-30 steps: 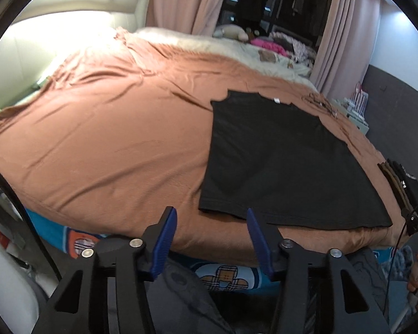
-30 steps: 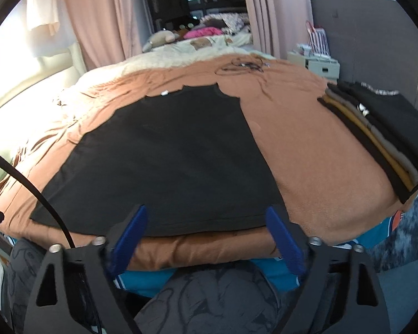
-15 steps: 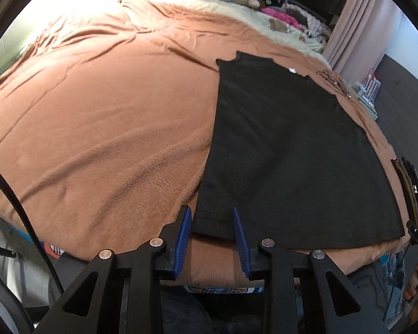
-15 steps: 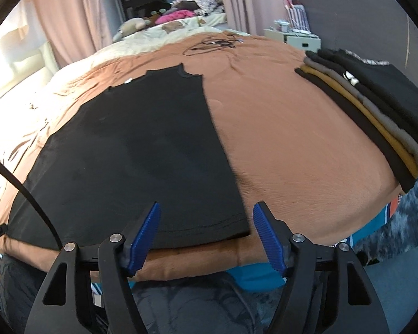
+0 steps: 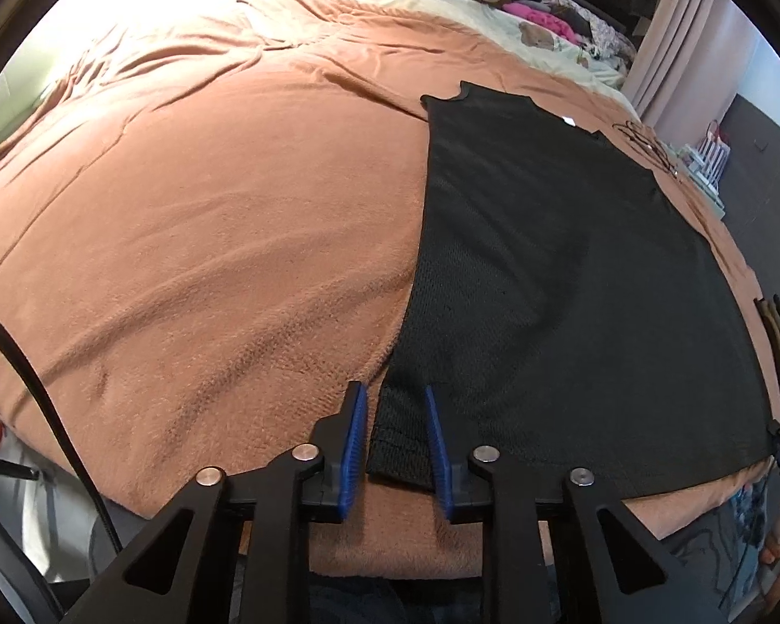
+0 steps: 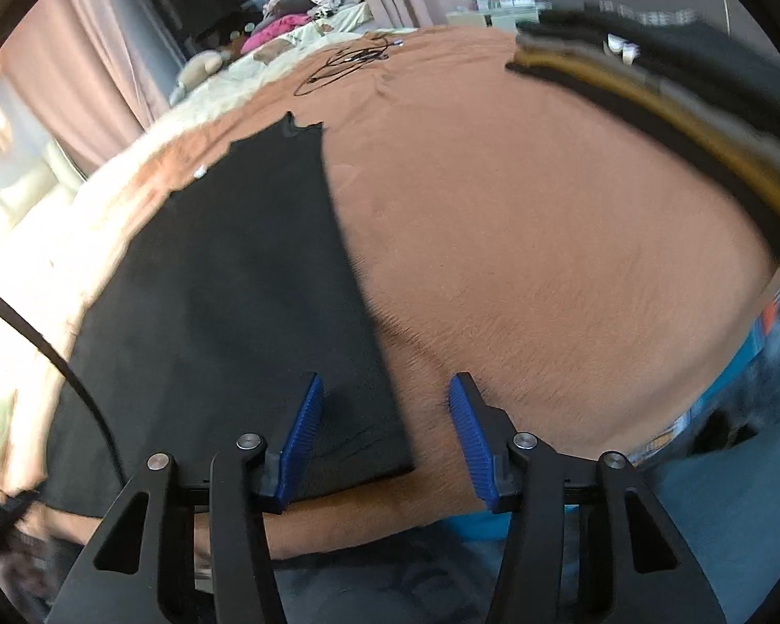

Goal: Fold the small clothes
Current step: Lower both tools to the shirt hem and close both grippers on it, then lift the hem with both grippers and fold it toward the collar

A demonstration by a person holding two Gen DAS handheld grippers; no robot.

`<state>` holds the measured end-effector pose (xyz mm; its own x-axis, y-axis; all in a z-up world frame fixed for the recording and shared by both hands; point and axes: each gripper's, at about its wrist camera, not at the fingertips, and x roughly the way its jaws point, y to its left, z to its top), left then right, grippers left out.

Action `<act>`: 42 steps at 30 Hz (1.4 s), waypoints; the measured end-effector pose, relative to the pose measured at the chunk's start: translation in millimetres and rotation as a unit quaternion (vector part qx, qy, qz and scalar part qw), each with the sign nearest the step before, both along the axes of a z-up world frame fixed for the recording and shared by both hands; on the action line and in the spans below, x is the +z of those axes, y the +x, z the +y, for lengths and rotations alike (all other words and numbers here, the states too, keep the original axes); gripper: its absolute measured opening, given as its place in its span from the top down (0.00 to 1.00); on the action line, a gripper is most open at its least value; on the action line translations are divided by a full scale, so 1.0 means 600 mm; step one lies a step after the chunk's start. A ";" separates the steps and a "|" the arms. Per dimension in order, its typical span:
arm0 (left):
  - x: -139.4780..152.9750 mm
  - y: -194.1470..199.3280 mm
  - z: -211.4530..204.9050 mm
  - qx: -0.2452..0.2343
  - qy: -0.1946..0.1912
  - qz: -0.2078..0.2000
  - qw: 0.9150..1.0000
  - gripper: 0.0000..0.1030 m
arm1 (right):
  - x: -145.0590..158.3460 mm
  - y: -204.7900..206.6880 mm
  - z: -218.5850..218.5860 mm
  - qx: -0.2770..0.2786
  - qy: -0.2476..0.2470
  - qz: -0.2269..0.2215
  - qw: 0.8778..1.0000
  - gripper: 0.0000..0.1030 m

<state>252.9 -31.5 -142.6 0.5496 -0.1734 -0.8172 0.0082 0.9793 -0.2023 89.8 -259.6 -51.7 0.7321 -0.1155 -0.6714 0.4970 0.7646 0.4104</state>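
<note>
Grippers (image 5: 392,437) astride lengthwise black shirt (image 5: 546,270)

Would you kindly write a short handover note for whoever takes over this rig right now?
Left tool: jaws closing around the near left hem corner of the black shirt; no firm pinch visible.
Right tool: jaws closing, with the shirt's near right corner between them; pads not touching.
Shirt lies flat on the brown blanket; folded stack sits at the right.
Left: grip both corners, fold, stack.
</note>
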 end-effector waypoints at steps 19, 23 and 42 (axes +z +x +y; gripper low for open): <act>0.081 -0.059 0.043 0.033 -0.021 -0.063 0.997 0.96 | 0.065 -0.083 -0.001 0.019 0.014 -0.066 0.998 0.98; 0.098 -0.095 0.050 0.026 -0.024 -0.073 0.997 0.96 | 0.081 -0.106 0.008 0.027 0.004 -0.078 0.997 0.98; 0.131 -0.292 0.107 0.026 -0.027 -0.100 0.994 0.96 | 0.090 -0.274 0.028 0.080 -0.018 -0.102 0.991 0.99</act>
<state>77.7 33.0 -64.0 0.7091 -0.1812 -0.6814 0.0023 0.9670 -0.2547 -74.4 -242.8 2.3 0.8630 -0.0085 -0.5051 0.2779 0.8429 0.4608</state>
